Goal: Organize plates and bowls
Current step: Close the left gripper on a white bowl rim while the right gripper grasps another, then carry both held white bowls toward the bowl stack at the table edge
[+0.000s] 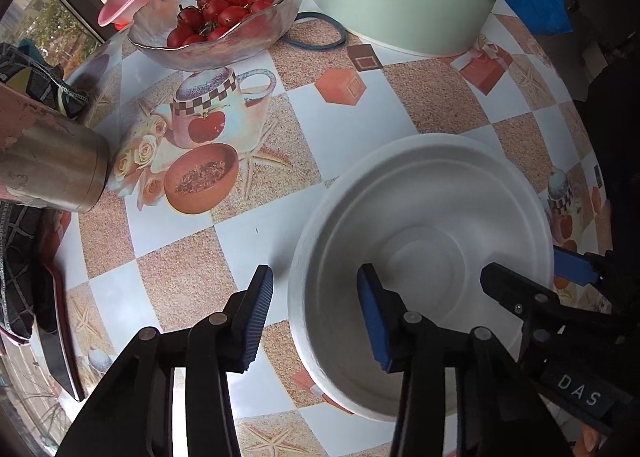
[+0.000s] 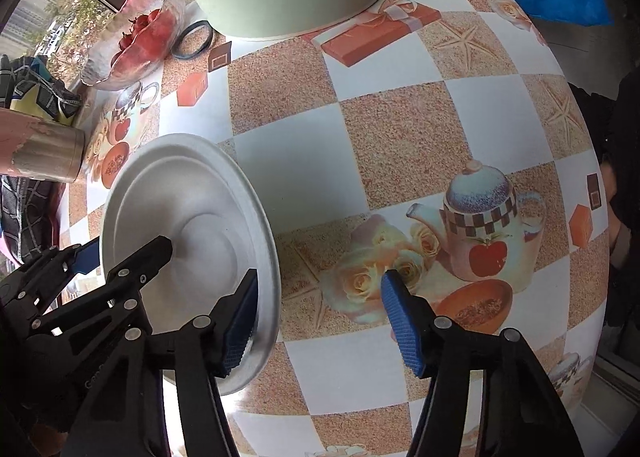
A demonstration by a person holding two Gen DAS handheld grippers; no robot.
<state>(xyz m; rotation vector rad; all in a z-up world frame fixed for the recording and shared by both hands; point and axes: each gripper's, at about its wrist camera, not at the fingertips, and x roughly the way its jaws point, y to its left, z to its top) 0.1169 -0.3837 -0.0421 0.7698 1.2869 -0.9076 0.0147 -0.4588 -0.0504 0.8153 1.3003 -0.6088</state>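
Straddling opposite rims of the white plate [image 1: 424,241] on the tabletop [image 1: 360,117], both left tongs [image 1: 316,313] and right tongs [image 2: 320,317] gape unclenched; closing unevenly could probably tip or skid it.

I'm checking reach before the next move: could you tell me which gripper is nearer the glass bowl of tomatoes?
Left. The left gripper straddles the white bowl's rim on the side toward the glass bowl of tomatoes; the right gripper straddles the opposite rim.
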